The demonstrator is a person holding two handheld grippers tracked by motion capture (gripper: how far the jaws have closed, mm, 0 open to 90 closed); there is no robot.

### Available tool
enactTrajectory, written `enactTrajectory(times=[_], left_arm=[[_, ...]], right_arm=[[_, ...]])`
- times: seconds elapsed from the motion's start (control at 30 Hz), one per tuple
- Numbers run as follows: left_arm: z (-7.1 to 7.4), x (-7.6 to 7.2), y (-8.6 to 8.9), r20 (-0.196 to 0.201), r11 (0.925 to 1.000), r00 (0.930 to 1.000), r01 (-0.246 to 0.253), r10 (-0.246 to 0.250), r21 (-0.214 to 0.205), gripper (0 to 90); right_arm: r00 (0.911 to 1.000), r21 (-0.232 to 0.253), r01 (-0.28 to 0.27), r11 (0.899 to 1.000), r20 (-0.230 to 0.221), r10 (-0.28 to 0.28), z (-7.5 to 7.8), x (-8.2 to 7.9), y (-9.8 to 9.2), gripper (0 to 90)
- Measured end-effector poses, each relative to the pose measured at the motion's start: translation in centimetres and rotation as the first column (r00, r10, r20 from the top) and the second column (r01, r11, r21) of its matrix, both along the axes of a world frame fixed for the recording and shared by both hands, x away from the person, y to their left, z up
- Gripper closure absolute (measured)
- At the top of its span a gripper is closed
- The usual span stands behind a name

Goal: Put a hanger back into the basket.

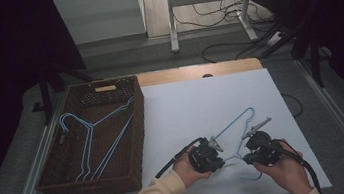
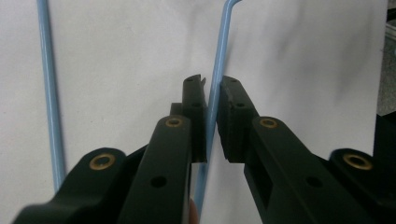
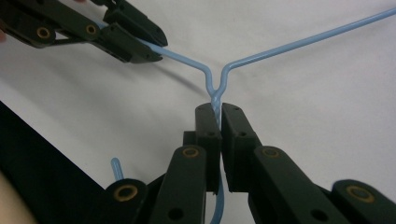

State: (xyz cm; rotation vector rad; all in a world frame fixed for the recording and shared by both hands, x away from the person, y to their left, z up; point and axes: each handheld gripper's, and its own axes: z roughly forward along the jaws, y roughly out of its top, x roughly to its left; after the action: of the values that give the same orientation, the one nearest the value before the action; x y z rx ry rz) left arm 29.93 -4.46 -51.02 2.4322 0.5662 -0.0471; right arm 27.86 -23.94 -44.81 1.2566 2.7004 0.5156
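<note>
A light blue wire hanger (image 1: 236, 121) lies on the white sheet (image 1: 195, 99) near the front right. My right gripper (image 3: 216, 114) is shut on its twisted neck, just below the fork of the two shoulders (image 3: 299, 44). The hook end (image 3: 115, 168) curls out at the lower left. My left gripper (image 2: 212, 93) has one shoulder wire (image 2: 219, 51) running between its pads, which press on it. The right gripper view has that left gripper (image 3: 149, 44) clamped on the wire a little left of the fork. From above, both grippers (image 1: 221, 160) (image 1: 245, 158) sit close together, each in a hand.
A dark wicker basket (image 1: 137, 132) stands at the left of the sheet with a few more blue hangers (image 1: 92, 137) inside. The wooden table edge (image 1: 197, 72) runs behind the sheet. Cables and a desk frame (image 1: 208, 1) are on the floor beyond.
</note>
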Motion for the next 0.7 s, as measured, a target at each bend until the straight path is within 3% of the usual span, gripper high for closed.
enactTrajectory(times=[0.1, 0.2, 0.27, 0.3, 0.33, 0.43, 0.47, 0.5, 0.53, 0.57, 0.63, 0.67, 0.7], left_arm=[[0.4, 0.2, 0.4, -0.016, 0.9997, 0.9999, -0.001, 0.0, -0.026, 83.7], [1.2, 0.2, 1.0, -0.021, 0.9986, 0.9996, -0.019, 0.018, -0.049, 86.1], [1.8, 0.3, 1.7, -0.014, 0.9973, 0.9994, -0.032, 0.031, -0.067, 86.2], [2.1, 0.3, 1.9, -0.012, 0.9962, 0.9991, -0.041, 0.04, -0.077, 86.2], [2.5, 0.3, 2.4, -0.01, 0.9937, 0.9983, -0.059, 0.058, -0.095, 86.2], [4.1, 0.6, 3.9, 0.003, 0.9867, 0.9956, -0.093, 0.094, -0.134, 86.3], [4.1, 0.6, 3.9, 0.003, 0.9867, 0.9956, -0.093, 0.094, -0.134, 86.4], [4.7, 0.7, 4.4, 0.003, 0.9838, 0.9942, -0.105, 0.107, -0.145, 86.4], [5.6, 0.8, 5.4, 0.005, 0.9775, 0.9915, -0.127, 0.13, -0.168, 86.4], [5.9, 0.9, 5.7, 0.007, 0.9749, 0.9905, -0.134, 0.137, -0.178, 86.4], [6.4, 0.8, 6.2, 0.012, 0.971, 0.9887, -0.144, 0.149, -0.191, 86.4], [7.2, 0.7, 7.1, 0.019, 0.9636, 0.9856, -0.16, 0.168, -0.214, 86.4], [7.2, 0.7, 7.1, 0.019, 0.9636, 0.9856, -0.16, 0.168, -0.214, 86.4]], right_arm=[[0.9995, 0.052, -0.007, 0.999, 0.031, 0.005, 0.5, 0.0, -0.4, 83.8], [0.9948, 0.157, 0.012, 0.988, 0.098, -0.027, 1.4, 0.0, -1.5, 64.7], [0.9839, 0.236, 0.043, 0.971, 0.159, -0.082, 2.2, 0.0, -2.5, 53.9], [0.9705, 0.286, 0.063, 0.956, 0.206, -0.125, 2.6, -0.1, -3.3, 49.0], [0.9623, 0.316, 0.074, 0.946, 0.227, -0.151, 2.9, -0.1, -3.8, 46.4], [0.927, 0.422, 0.114, 0.899, 0.28, -0.249, 3.7, -0.2, -6.1, 43.0], [0.927, 0.422, 0.114, 0.899, 0.28, -0.249, 3.7, -0.2, -6.1, 43.0], [0.918, 0.436, 0.121, 0.892, 0.293, -0.268, 3.7, -0.3, -6.6, 43.0], [0.908, 0.461, 0.134, 0.877, 0.298, -0.295, 3.7, -0.4, -7.3, 42.9], [0.9092, 0.47, 0.142, 0.871, 0.286, -0.302, 3.6, -0.3, -7.7, 42.9], [0.9089, 0.471, 0.144, 0.87, 0.285, -0.305, 3.5, -0.3, -7.9, 42.9], [0.9086, 0.463, 0.157, 0.872, 0.278, -0.311, 3.0, -0.2, -8.2, 43.0], [0.9086, 0.463, 0.157, 0.872, 0.278, -0.311, 3.0, -0.2, -8.2, 43.0]])
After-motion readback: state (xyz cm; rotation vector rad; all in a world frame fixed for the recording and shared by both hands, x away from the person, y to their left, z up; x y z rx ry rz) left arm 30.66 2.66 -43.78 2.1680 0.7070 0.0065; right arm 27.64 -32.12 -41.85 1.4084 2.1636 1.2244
